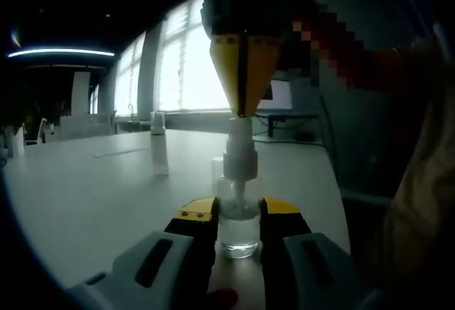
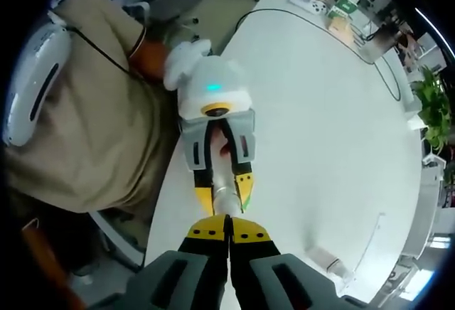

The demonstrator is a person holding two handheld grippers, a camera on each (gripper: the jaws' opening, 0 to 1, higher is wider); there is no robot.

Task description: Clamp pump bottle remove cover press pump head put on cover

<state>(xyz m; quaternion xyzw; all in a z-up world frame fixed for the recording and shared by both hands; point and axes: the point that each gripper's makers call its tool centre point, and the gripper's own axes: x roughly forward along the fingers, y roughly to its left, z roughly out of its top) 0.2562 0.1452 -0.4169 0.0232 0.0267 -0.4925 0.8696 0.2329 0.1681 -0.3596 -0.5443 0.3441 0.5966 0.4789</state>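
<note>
The pump bottle (image 1: 238, 210) is clear with a white pump head, standing on a white tabletop (image 1: 92, 196). Both grippers, left (image 1: 238, 217) and right (image 2: 228, 233), have yellow-and-black tips on grey bodies. The person's sleeve (image 2: 92, 111) is tan.

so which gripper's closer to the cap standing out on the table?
Left, marginally. The left gripper clamps the pump bottle at table level; the right gripper presses its pump head from above. The cap stands beyond both.

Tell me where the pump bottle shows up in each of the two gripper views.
Left gripper view: the pump bottle stands low in the middle, clamped between the left gripper fingers, with the right gripper touching its pump head from above.
Right gripper view: it sits just below the middle, seen from above, beyond the closed right gripper fingers.
Shared landmark: the white table, and the cover standing on it.
</note>
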